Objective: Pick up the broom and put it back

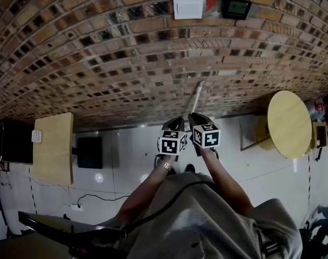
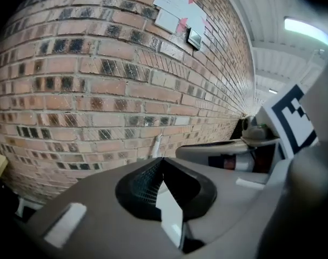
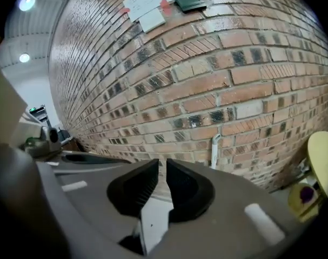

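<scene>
Leaning on the brick wall (image 1: pixel 126 63) at frame centre, the broom (image 1: pixel 196 97) stands beyond the left tongs (image 2: pixel 162 161), pressed together and empty, and the right tongs (image 3: pixel 162 163), a slit apart and empty.

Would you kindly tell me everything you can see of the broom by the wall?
Only the handle of the broom shows: a thin, pale, smooth-looking stick, perhaps plastic or painted metal. It stands nearly upright, tilted slightly, with its top resting against the brick wall. Nothing grips it or touches it apart from the wall. Its lower end and bristles are out of sight.
</scene>
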